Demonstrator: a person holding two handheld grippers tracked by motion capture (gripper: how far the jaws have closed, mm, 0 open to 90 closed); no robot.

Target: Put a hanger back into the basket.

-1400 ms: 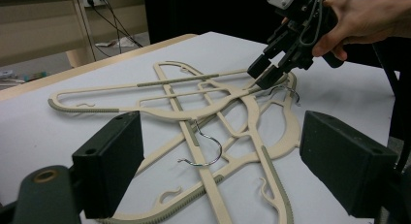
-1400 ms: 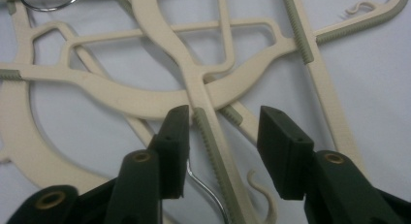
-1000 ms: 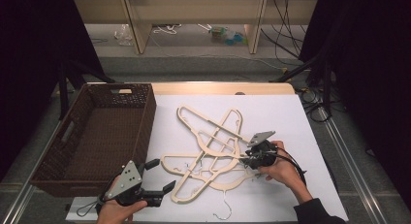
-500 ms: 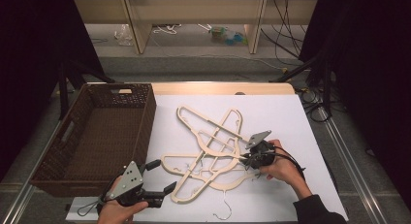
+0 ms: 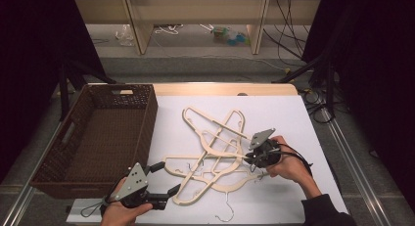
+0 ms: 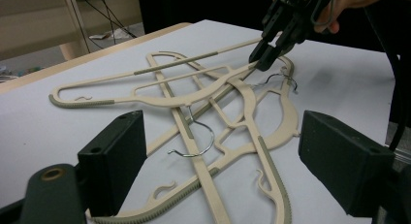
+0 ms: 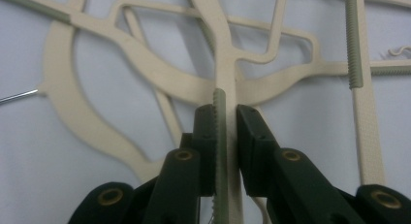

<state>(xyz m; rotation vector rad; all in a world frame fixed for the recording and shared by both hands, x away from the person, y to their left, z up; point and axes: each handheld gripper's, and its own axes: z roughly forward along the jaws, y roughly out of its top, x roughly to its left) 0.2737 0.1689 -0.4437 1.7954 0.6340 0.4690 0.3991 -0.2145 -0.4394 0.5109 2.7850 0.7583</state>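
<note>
Your high view has a brightly lit white tabletop (image 5: 293,118) with dark, almost black surroundings at both sides, and the picture is soft. Light falls from above, so the hangers (image 5: 215,147) cast only faint shadows. Your right claw (image 7: 225,122) looks blurred up close

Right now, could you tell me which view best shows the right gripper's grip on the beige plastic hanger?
The right gripper view: its black jaws close around the beige plastic hanger arm, grey ridged strip between them. The high view shows the right gripper small at the pile's edge; the left gripper view shows it farther off.
</note>
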